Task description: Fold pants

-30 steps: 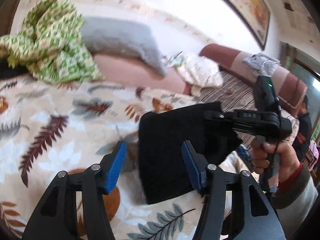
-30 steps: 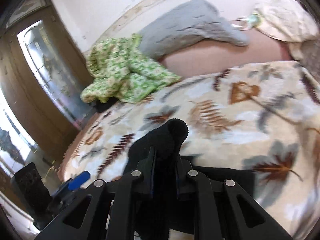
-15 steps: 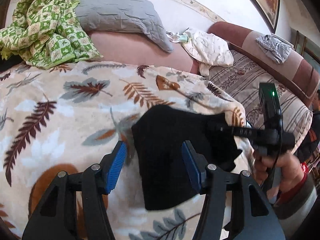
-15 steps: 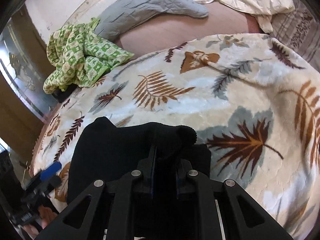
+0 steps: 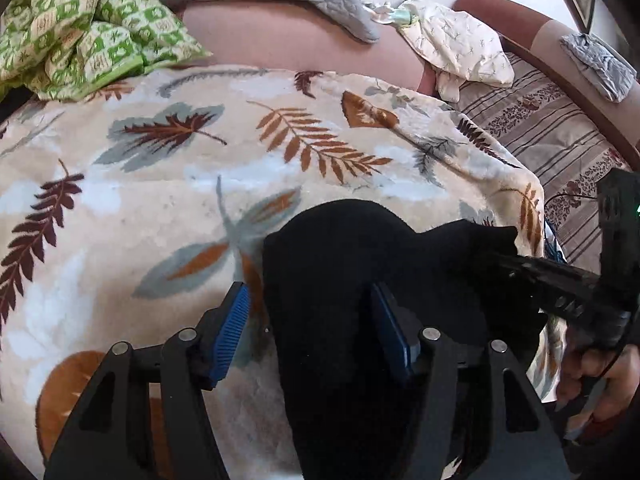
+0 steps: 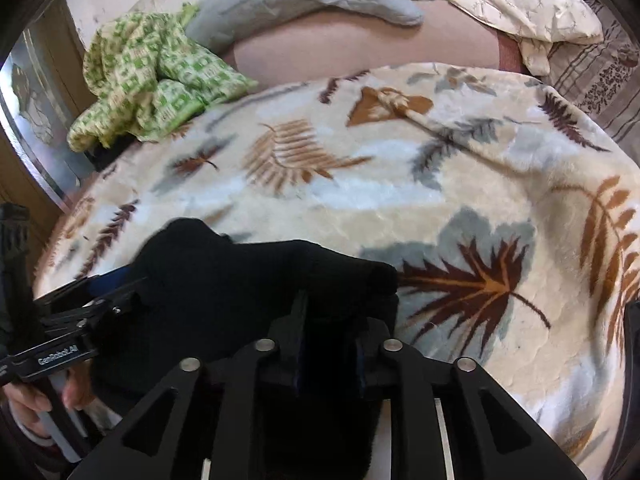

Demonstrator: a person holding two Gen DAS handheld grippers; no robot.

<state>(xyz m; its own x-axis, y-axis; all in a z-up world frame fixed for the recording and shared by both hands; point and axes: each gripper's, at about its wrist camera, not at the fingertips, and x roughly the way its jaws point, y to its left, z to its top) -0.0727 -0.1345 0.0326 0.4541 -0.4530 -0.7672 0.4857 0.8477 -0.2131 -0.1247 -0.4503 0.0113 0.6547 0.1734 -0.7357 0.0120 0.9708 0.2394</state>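
Left wrist view: the black pants (image 5: 352, 280) lie bunched low and centre on the leaf-print blanket (image 5: 200, 168). The left gripper (image 5: 312, 316) is spread and opening, its blue pads (image 5: 230, 326) clear of the cloth between them.

Right wrist view: the right gripper (image 6: 328, 340), at bottom centre, has narrow jaws that are easing open with a fold of the pants (image 6: 240, 280) between them.

The pants look already doubled into a compact bundle; releasing and flattening it seems to be what's left.
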